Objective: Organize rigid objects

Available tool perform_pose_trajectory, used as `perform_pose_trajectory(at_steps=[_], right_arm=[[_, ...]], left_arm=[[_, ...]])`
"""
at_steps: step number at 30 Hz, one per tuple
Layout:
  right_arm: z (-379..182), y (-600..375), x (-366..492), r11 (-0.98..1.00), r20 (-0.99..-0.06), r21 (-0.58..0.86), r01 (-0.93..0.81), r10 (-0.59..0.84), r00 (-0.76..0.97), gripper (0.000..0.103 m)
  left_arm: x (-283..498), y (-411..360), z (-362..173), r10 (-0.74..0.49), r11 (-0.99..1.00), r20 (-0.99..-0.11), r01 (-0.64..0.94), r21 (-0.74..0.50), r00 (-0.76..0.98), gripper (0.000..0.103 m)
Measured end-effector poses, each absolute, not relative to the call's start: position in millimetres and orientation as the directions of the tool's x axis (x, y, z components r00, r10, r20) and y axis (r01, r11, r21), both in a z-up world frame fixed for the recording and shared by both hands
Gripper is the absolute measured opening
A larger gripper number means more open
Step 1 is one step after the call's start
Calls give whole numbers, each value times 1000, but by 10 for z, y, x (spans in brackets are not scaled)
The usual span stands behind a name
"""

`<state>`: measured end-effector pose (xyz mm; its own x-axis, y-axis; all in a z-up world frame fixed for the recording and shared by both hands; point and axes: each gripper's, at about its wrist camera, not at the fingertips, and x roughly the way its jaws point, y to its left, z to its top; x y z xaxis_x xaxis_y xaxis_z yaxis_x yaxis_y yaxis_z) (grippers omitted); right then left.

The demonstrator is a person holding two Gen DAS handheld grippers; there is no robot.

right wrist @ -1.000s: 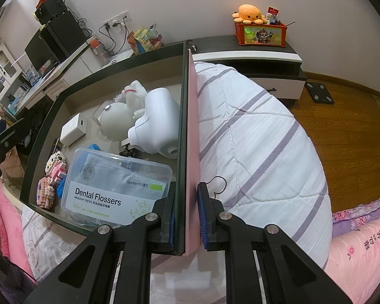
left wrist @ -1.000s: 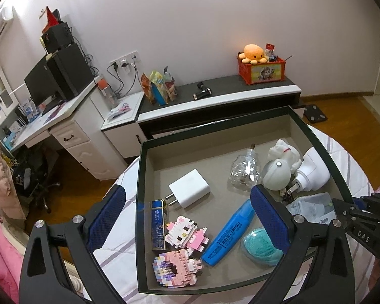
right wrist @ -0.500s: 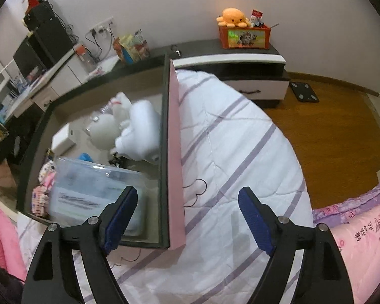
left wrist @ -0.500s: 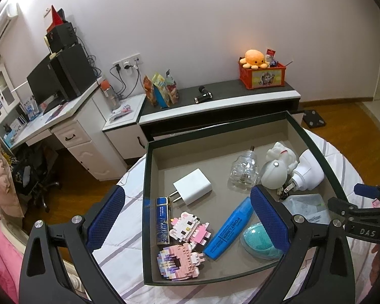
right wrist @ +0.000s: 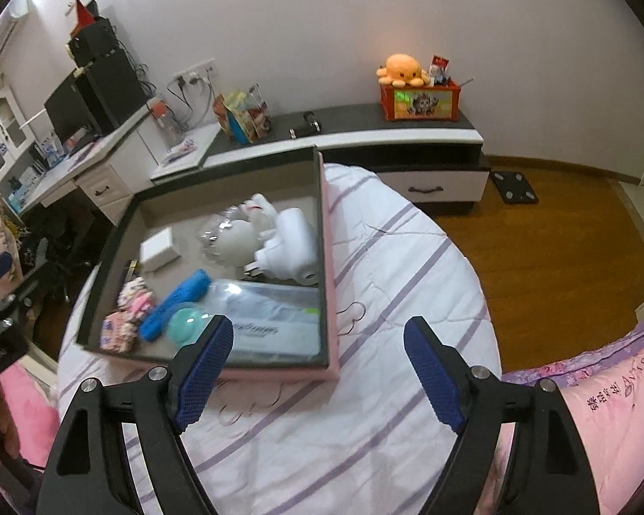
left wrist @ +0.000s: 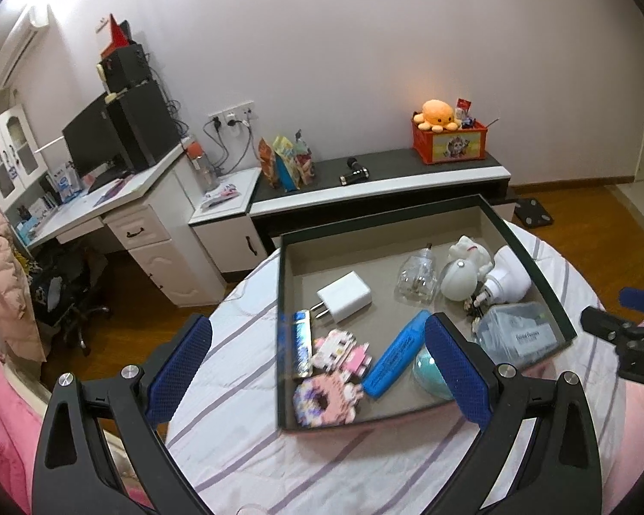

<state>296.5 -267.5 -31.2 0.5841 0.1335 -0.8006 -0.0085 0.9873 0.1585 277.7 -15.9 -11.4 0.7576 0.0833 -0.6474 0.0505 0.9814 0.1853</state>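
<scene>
A shallow box [left wrist: 365, 225] with dark rim and pink outside [right wrist: 327, 266] lies on the striped bed cover. Inside are a white charger [left wrist: 344, 302], a blue marker [left wrist: 397, 352], a teal round item [left wrist: 429, 371], pink block figures [left wrist: 341, 354], a clear bulb [left wrist: 416, 281], white figures [left wrist: 463, 272] and a dental flosser case [left wrist: 517, 334]. My left gripper [left wrist: 317, 371] is open and empty, above the box's near edge. My right gripper [right wrist: 317, 371] is open and empty, above the box's near right corner.
The bed's striped cover [right wrist: 408, 283] surrounds the box. A dark low cabinet [left wrist: 386, 176] with an orange crate [left wrist: 448, 141] stands behind. A white desk [left wrist: 120, 210] with a monitor is at the left. Wooden floor [right wrist: 558, 236] lies at the right.
My right gripper has let go of the box's right wall, opened wide and pulled back. My left gripper has drawn back and up; it stays open.
</scene>
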Motion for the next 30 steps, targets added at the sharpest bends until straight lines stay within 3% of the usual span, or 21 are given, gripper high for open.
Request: perform_pose_trajectory(at_steps=[11,30], right_arm=[[157,-2436,2097,991,-731,120,-58,127,670,83],[127,-2263,1112,995,-696,73,-63,96,712,84]], left_arm=[[1895,113,12,74,991,-624,14,135,778,103],[930,59,-28,-49,997,-541,71,20,840,103]])
